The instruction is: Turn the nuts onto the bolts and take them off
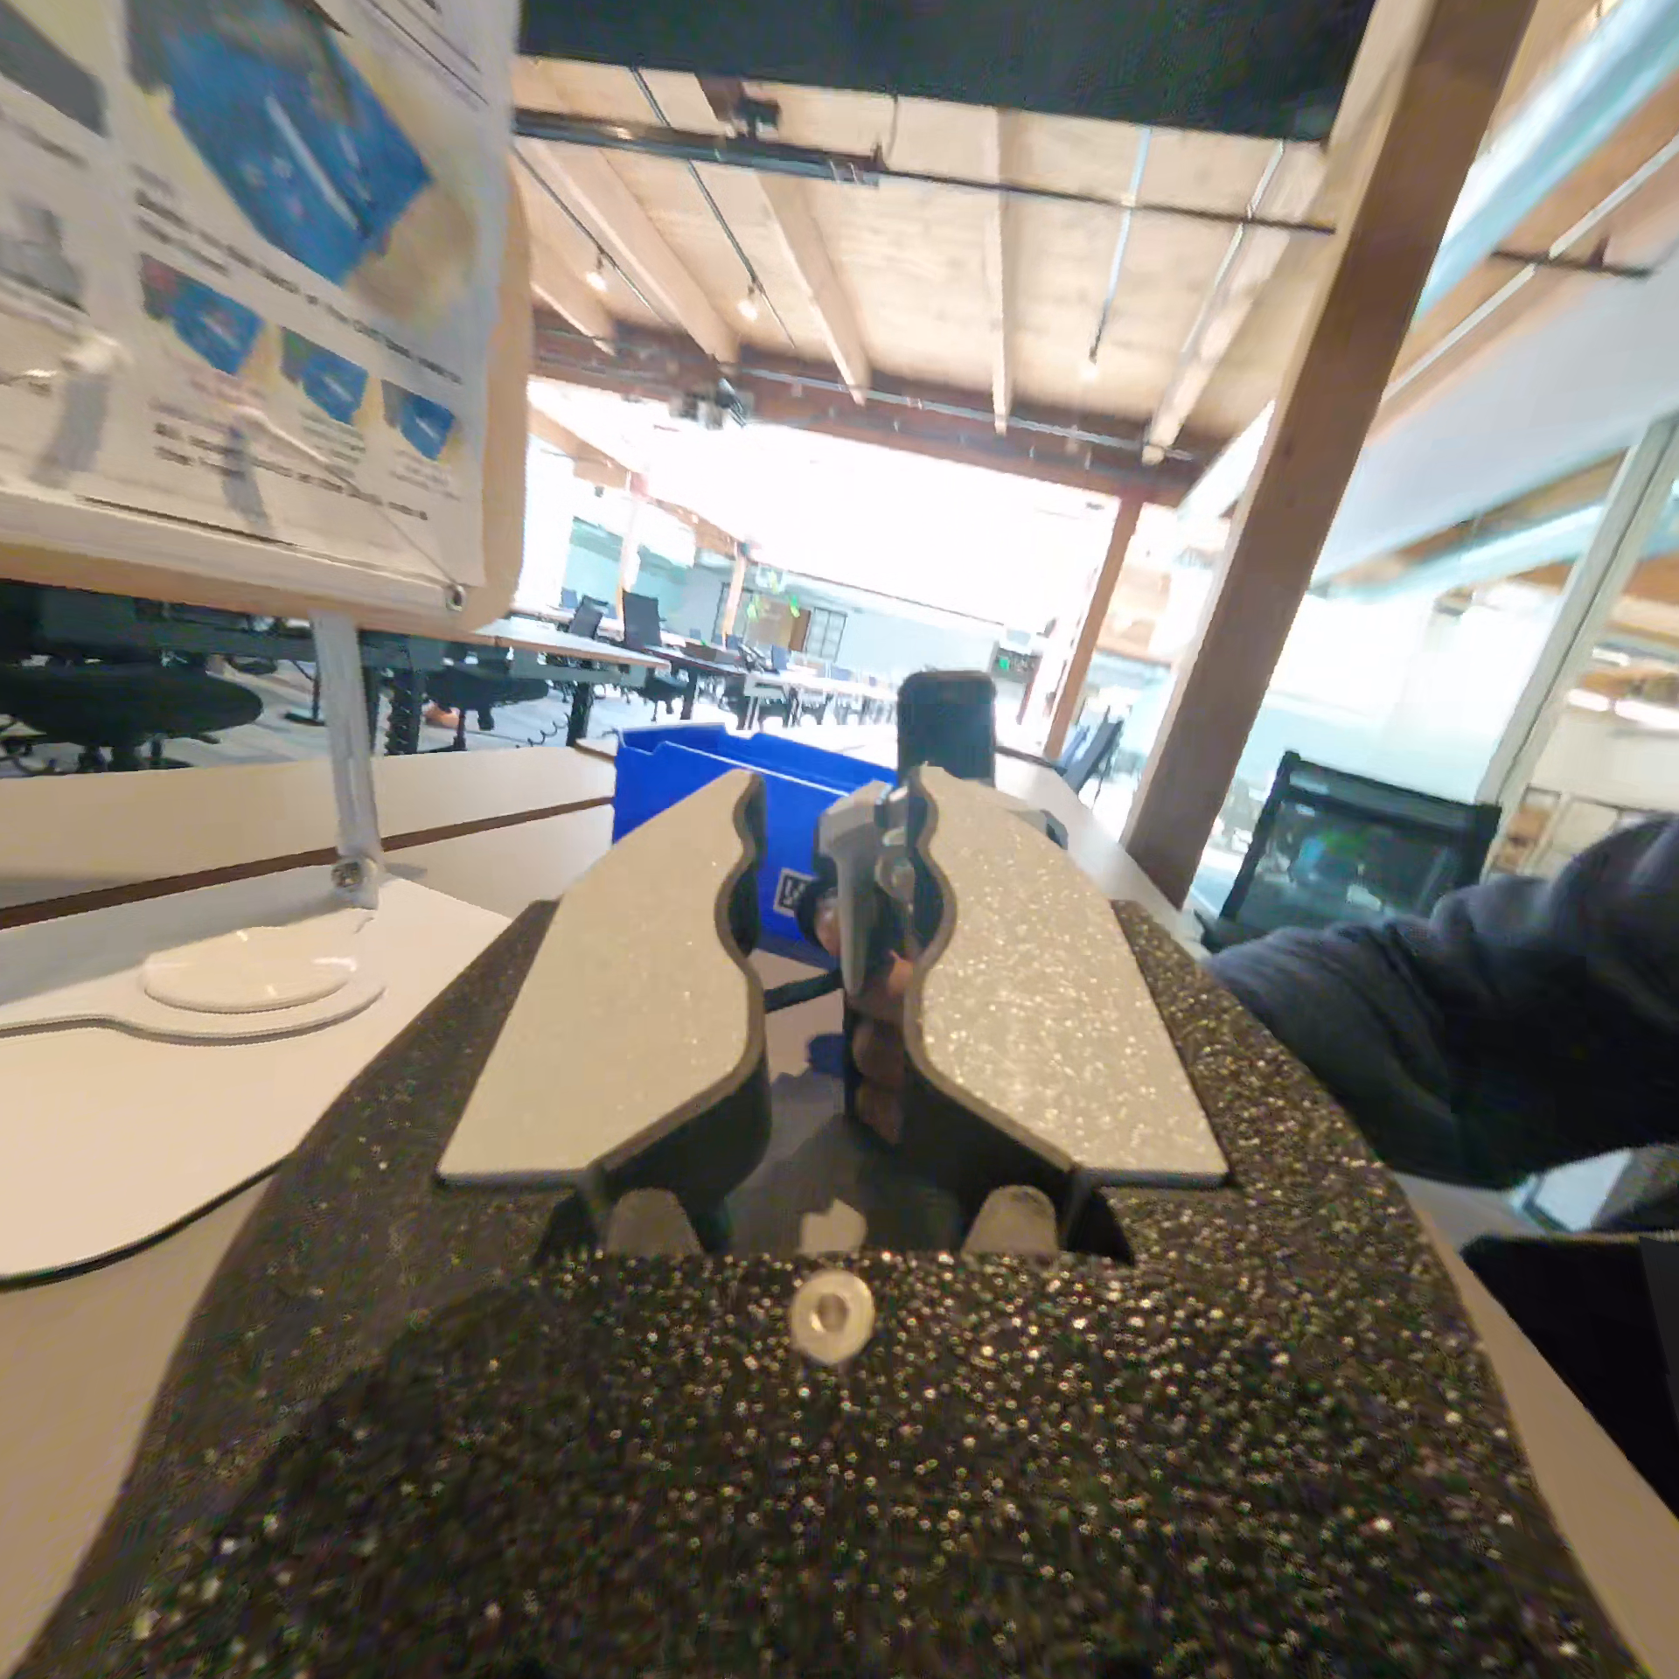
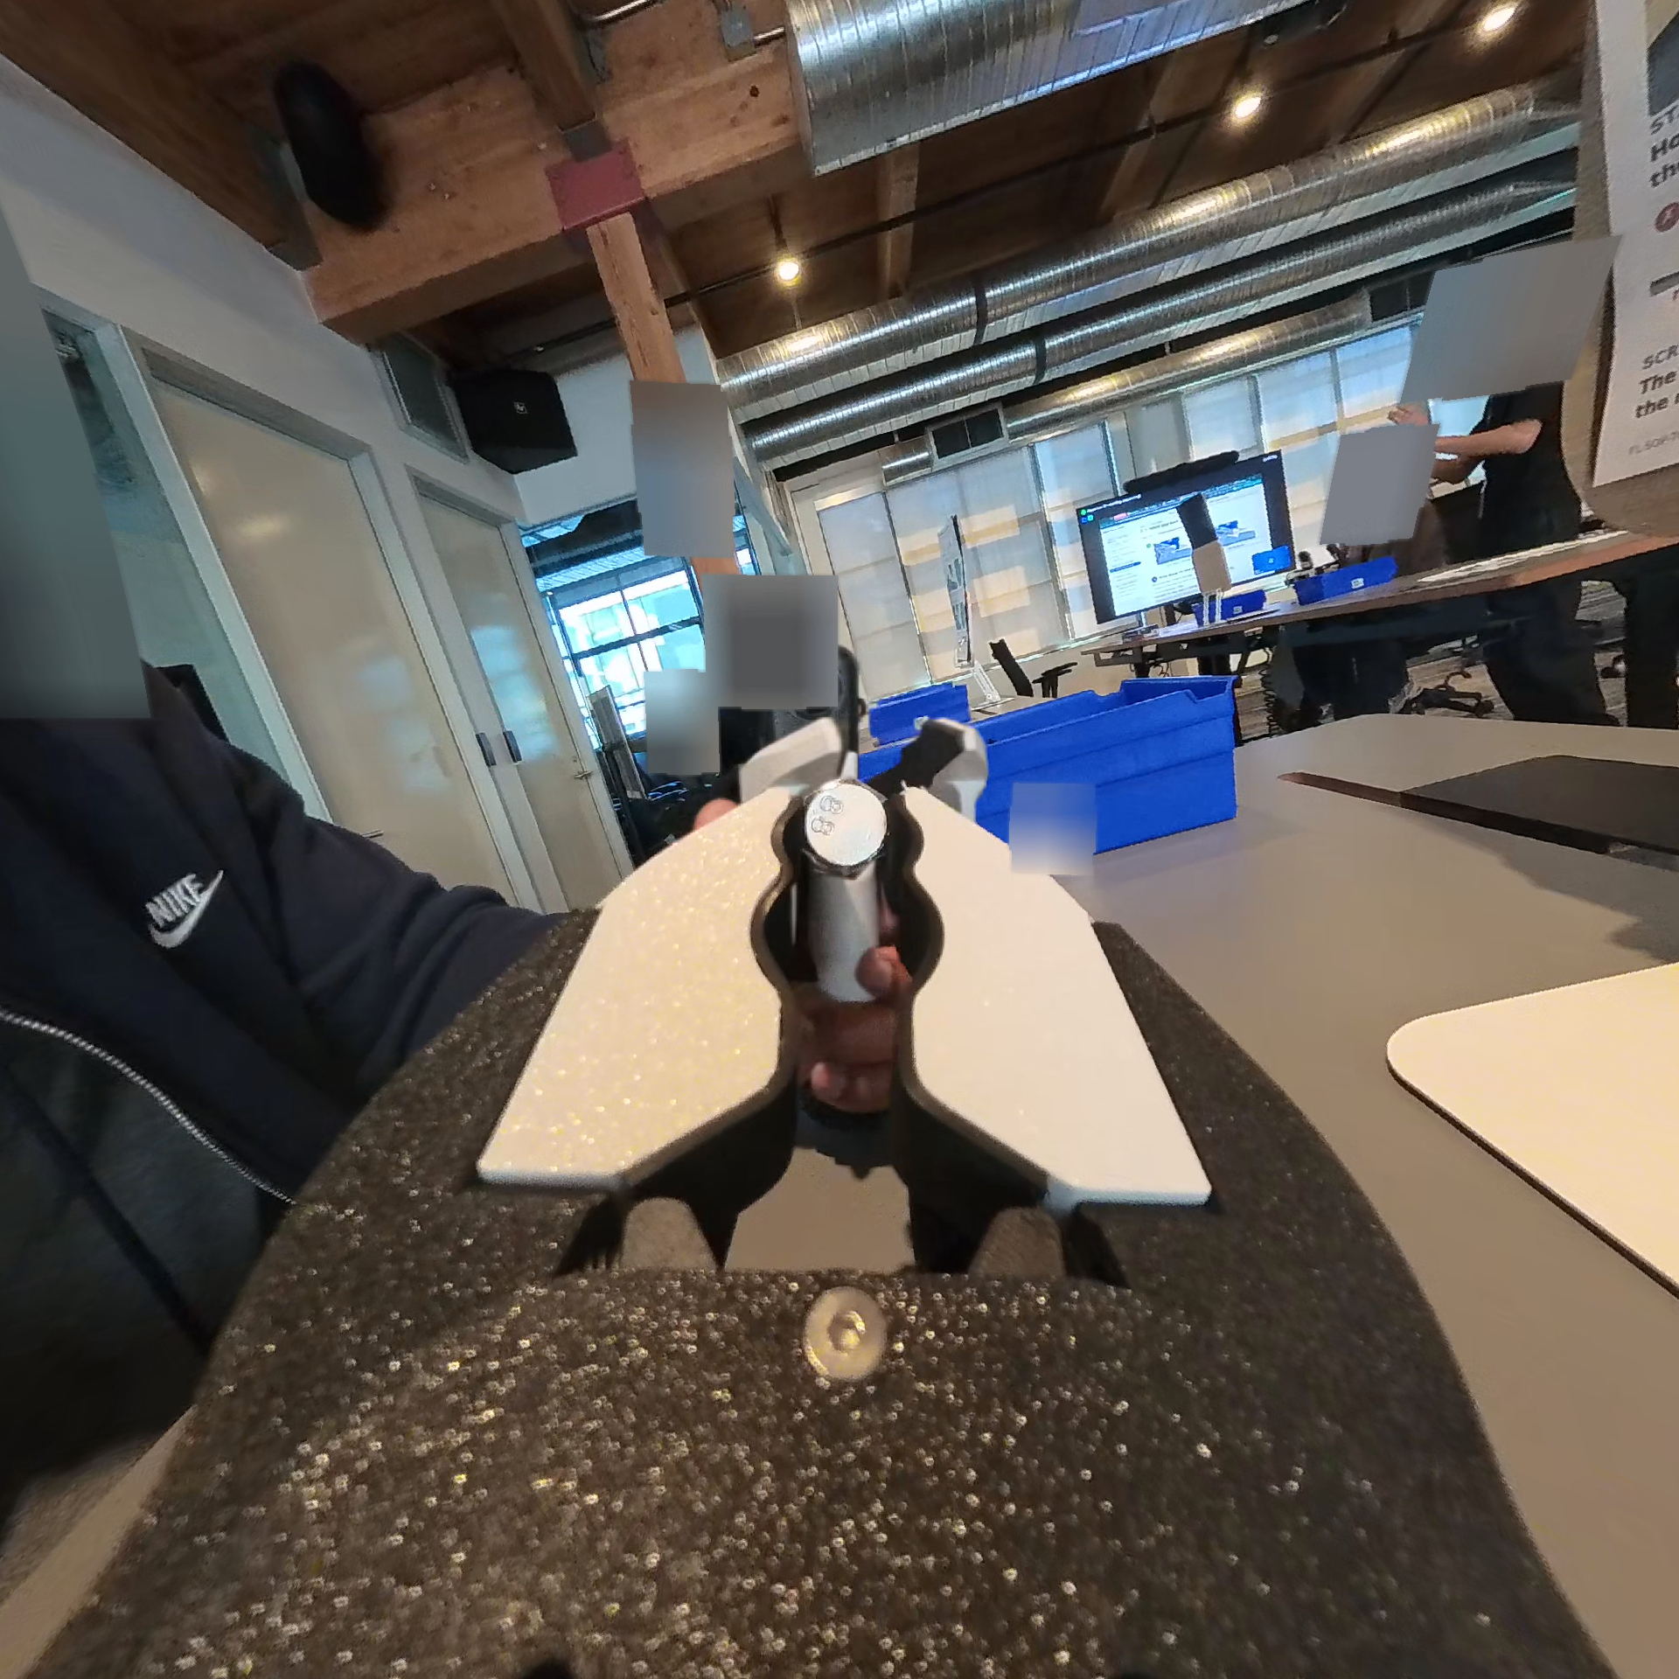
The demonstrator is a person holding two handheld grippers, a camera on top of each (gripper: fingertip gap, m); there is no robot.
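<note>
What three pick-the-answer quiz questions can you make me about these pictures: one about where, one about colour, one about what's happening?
1. Where is the silver bolt?
A. In a drawer
B. Between the right gripper's fingers
C. Lying on the floor

2. What colour are the bins on the grey table?
A. Red
B. Green
C. Blue

3. What is the right gripper doing?
A. Shut on the bolt
B. Wide open and empty
C. Holding a cup

Answers: 1 B, the bolt's shaft sits between the white fingers. 2 C, the bins are bright blue. 3 A, both fingers close around the shaft.
</note>
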